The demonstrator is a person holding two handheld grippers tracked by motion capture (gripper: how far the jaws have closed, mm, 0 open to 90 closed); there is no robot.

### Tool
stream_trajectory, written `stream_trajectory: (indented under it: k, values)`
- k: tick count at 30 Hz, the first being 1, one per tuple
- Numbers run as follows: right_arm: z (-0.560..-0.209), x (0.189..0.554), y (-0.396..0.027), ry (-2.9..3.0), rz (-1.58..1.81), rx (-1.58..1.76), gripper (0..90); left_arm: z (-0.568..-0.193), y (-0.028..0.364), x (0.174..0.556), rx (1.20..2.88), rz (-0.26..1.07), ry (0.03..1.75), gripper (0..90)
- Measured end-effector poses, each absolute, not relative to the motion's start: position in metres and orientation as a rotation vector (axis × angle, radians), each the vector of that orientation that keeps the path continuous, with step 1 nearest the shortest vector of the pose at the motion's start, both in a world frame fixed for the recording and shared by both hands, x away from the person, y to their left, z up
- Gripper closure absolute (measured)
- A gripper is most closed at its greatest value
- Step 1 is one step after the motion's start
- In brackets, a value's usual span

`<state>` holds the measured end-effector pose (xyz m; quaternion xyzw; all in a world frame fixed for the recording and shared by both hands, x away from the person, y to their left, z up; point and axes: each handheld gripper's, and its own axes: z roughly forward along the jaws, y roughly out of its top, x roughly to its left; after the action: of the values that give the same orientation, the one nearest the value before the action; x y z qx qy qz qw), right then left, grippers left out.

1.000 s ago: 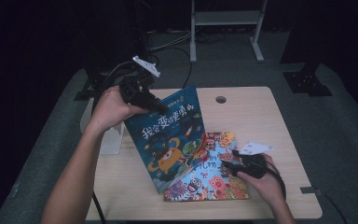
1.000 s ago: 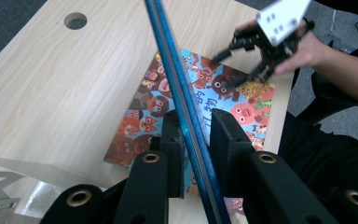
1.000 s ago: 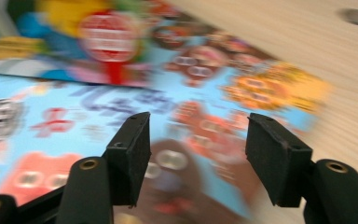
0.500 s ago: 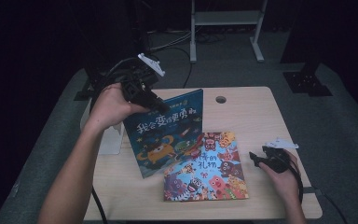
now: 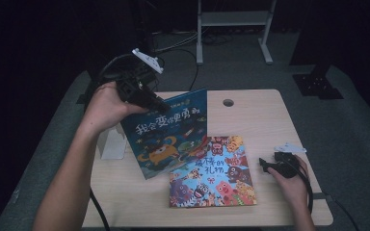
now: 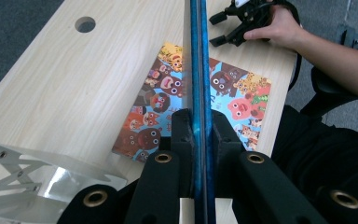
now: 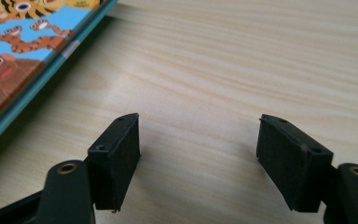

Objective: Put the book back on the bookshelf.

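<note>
My left gripper (image 5: 158, 104) is shut on the top edge of a blue picture book (image 5: 168, 134), its jaws having just closed tighter on it. The book hangs tilted above the table (image 5: 250, 115), its lower corner over a colourful animal book (image 5: 212, 173) that lies flat. In the left gripper view the pads (image 6: 182, 133) clamp the blue book's edge (image 6: 198, 70). My right gripper (image 5: 265, 166) rests low on the wood just right of the animal book (image 7: 14, 46). Its jaws have just been opening and the right gripper (image 7: 198, 140) has nothing between them.
A pale folding book stand (image 5: 111, 144) sits at the table's left edge, below my left hand. A round cable hole (image 5: 228, 102) lies at the far middle. A metal rack frame (image 5: 231, 19) and cables stand on the floor behind.
The left gripper has raised the blue book up off the animal book. The right gripper has slid right, away from the animal book's edge, and its jaws have spread.
</note>
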<state>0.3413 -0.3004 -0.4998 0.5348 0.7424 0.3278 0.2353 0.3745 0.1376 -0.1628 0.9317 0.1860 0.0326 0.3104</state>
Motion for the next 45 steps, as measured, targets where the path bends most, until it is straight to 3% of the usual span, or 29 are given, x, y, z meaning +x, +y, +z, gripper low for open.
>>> stream_trajectory:
  k: [7,13,45]
  values:
    - [-0.503,0.342,-0.300,2.026,0.929,1.468,26.0,-0.157,0.158,0.370,2.446,0.108,0.550,82.5]
    - [-0.504,0.345,-0.298,2.061,0.916,1.457,13.0,-0.150,0.183,0.364,2.413,0.128,0.603,82.5]
    - [-0.504,0.348,-0.299,2.059,0.916,1.460,14.0,-0.142,0.323,0.326,2.344,0.228,0.923,82.4]
